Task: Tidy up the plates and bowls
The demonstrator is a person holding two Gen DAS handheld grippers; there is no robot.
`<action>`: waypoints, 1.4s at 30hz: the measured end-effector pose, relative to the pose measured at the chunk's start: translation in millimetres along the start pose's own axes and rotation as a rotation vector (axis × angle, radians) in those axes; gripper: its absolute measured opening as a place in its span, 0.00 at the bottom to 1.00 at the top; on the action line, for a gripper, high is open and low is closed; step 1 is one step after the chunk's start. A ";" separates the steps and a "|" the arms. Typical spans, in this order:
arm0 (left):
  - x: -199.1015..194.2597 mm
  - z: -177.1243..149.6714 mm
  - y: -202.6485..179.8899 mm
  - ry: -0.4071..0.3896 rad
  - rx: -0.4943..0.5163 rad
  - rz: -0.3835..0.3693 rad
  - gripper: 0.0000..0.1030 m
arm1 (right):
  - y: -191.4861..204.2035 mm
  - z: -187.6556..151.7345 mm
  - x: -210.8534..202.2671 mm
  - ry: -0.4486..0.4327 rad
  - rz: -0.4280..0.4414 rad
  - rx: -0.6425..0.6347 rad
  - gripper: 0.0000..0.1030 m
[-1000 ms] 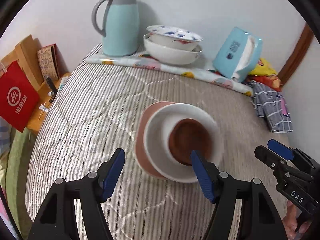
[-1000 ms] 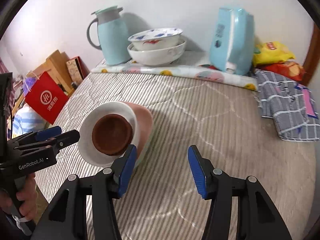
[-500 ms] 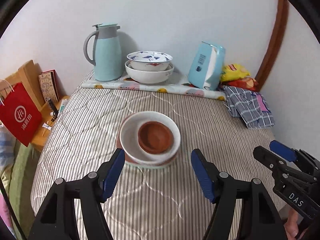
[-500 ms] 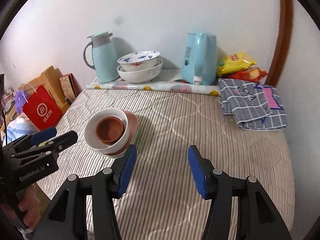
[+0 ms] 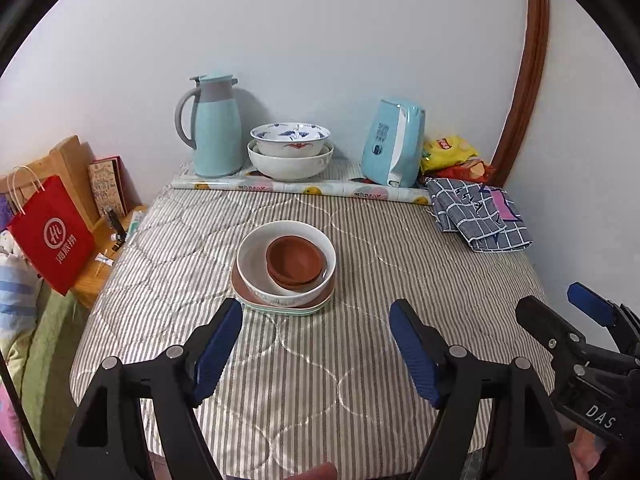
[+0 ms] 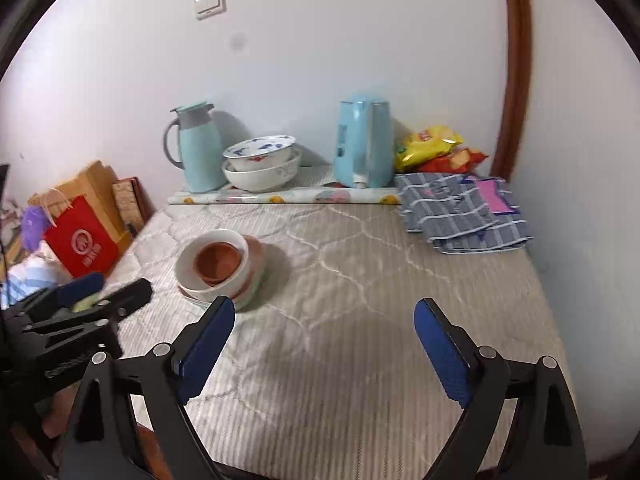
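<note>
A stack stands mid-table: brown bowls (image 5: 295, 264) inside a white bowl (image 5: 256, 272), on a pink plate (image 5: 242, 290) over a pale green plate. The stack also shows in the right wrist view (image 6: 218, 266). Two more bowls (image 5: 290, 154) are nested at the back by the wall, a blue-patterned one in a white one. My left gripper (image 5: 316, 344) is open and empty, drawn back near the front edge. My right gripper (image 6: 324, 344) is open and empty, right of the stack.
A light blue thermos jug (image 5: 214, 124) and a blue kettle (image 5: 394, 148) stand at the back. Snack bags (image 5: 448, 152) and a folded checked cloth (image 5: 480, 216) lie at the back right. A red paper bag (image 5: 52, 236) stands left of the striped table (image 5: 320, 380).
Both grippers have drawn back and up from the stack, which now sits level on the table. The right gripper's jaws stand wider apart.
</note>
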State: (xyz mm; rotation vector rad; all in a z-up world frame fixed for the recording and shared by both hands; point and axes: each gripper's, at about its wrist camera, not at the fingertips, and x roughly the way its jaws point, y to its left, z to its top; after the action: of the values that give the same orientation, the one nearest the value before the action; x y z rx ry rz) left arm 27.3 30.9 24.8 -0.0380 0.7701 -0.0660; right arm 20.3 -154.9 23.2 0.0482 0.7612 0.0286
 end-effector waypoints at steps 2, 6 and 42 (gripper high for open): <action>-5.8 -3.2 -2.7 -0.016 -0.003 0.002 0.79 | -0.7 -4.1 -5.4 -0.001 -0.007 -0.001 0.88; -13.8 -9.0 -6.8 -0.029 0.006 0.001 0.82 | -1.2 -9.6 -16.6 -0.015 -0.012 -0.005 0.88; -22.3 -20.8 -4.2 -0.032 -0.002 -0.002 0.82 | 4.6 -21.9 -38.3 -0.039 -0.008 -0.003 0.89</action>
State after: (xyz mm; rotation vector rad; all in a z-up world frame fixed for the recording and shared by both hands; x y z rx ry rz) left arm -3.3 28.2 25.6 -0.0418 0.7380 -0.0657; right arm -22.5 -151.2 34.0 0.0431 0.7222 0.0206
